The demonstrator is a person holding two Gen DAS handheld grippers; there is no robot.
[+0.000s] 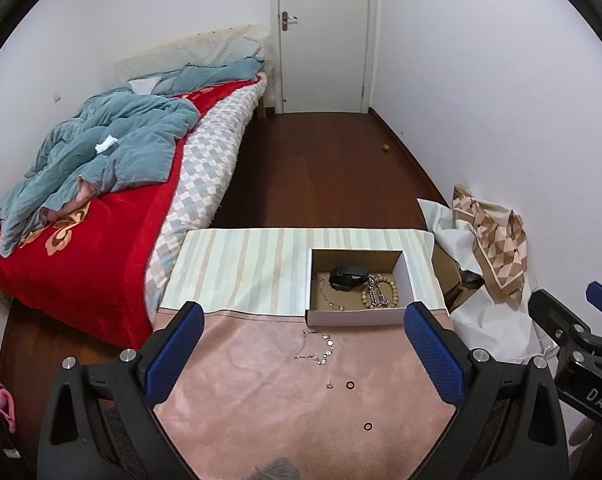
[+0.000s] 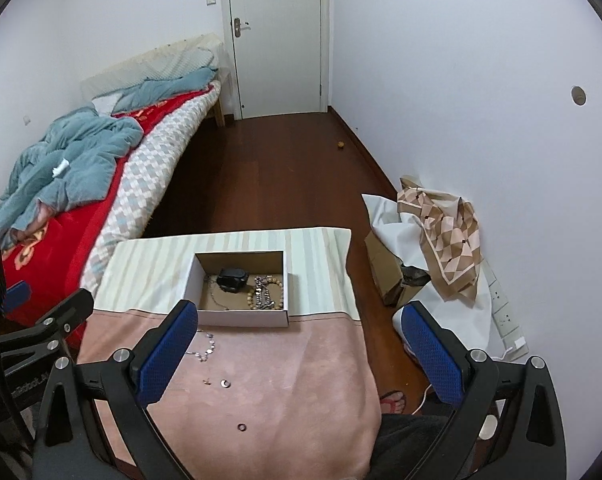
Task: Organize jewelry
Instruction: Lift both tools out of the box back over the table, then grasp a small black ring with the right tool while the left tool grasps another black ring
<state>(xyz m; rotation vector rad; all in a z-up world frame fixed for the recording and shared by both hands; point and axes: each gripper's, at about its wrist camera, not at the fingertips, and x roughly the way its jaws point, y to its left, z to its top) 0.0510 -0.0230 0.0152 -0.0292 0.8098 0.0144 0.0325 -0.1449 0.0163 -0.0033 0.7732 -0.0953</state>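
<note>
A white cardboard box (image 1: 356, 317) (image 2: 243, 318) stands on the cloth-covered table and holds a black watch (image 1: 347, 277) (image 2: 231, 278), a bead bracelet (image 1: 393, 289), a metal chain (image 1: 377, 290) and a thin necklace (image 1: 325, 296). In front of it on the pink cloth lie a silver necklace (image 1: 316, 347) (image 2: 205, 347), a small earring (image 1: 330, 385) (image 2: 207, 381), a ring (image 1: 350, 384) (image 2: 224, 383) and a second dark ring (image 1: 367, 426) (image 2: 241, 427). My left gripper (image 1: 305, 350) is open and empty above the loose pieces. My right gripper (image 2: 301, 350) is open and empty, further right.
A bed (image 1: 101, 184) with a red blanket and blue quilt lies left of the table (image 1: 229, 264). A brown box with cloths (image 2: 433, 232) stands on the floor at the right wall. A power strip (image 2: 505, 316) lies there. A foot in a sandal (image 2: 393, 400) shows below the table's right edge.
</note>
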